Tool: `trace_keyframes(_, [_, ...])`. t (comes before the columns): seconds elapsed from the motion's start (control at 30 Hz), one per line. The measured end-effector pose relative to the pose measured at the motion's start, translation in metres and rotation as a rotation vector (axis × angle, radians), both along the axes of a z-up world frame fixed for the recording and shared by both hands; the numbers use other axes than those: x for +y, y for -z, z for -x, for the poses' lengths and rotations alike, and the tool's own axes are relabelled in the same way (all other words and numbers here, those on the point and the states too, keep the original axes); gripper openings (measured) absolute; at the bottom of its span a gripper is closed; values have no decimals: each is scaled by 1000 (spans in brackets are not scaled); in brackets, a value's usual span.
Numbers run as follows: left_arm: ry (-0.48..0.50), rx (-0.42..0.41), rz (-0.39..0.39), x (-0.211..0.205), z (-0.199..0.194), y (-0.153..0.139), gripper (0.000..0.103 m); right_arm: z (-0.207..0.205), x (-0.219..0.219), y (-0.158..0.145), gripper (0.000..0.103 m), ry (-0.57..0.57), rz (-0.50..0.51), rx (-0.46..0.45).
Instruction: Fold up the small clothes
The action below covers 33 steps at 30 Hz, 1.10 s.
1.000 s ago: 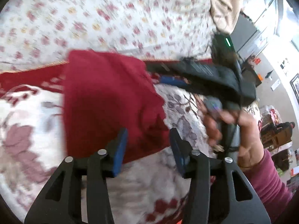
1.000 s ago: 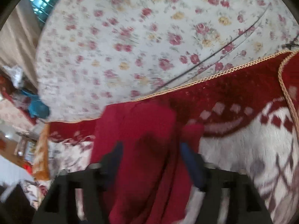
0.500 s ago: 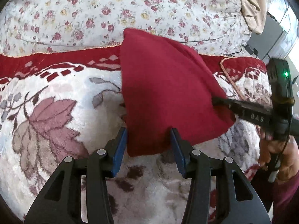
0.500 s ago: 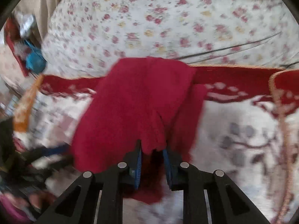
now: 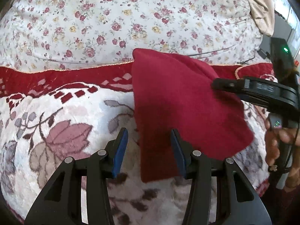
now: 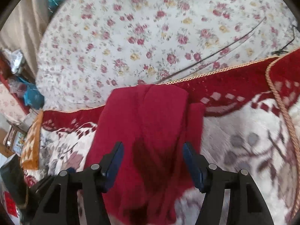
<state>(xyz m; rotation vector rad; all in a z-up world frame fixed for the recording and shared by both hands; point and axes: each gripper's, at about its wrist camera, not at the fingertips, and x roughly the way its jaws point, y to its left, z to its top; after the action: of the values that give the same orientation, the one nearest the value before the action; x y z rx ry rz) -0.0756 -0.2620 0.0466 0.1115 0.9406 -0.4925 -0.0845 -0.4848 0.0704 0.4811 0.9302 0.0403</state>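
Red cloth lies on patterned blanket — no containers visible.

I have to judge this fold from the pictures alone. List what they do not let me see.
- Red garment: its near hem in the right wrist view is blurred and runs off the bottom edge.
- Right gripper: in the left wrist view its tip lies against the garment, so its fingertips cannot be told apart.
- Garment's type: folded over, no sleeves or collar show in either view.
- Left gripper: its pads stand apart over the garment's edge.
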Motion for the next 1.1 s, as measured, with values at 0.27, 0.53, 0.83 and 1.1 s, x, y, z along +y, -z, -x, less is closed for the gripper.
trace_keyframes(0.27, [-11, 9, 21, 0, -9, 10, 56, -10, 0, 17, 23, -5, 136, -38])
trace_keyframes(0.53, [-19, 6, 20, -2, -8, 11, 56, 12, -27, 30, 8, 65, 141, -20])
trace_keyframes(0.83, [-18, -1, 16, -4, -5, 12, 56, 37, -5, -15, 45, 9, 58, -146])
trace_keyframes(1.1, [-4, 12, 26, -3, -5, 14, 60, 19, 4, 26, 38, -17, 87, -43])
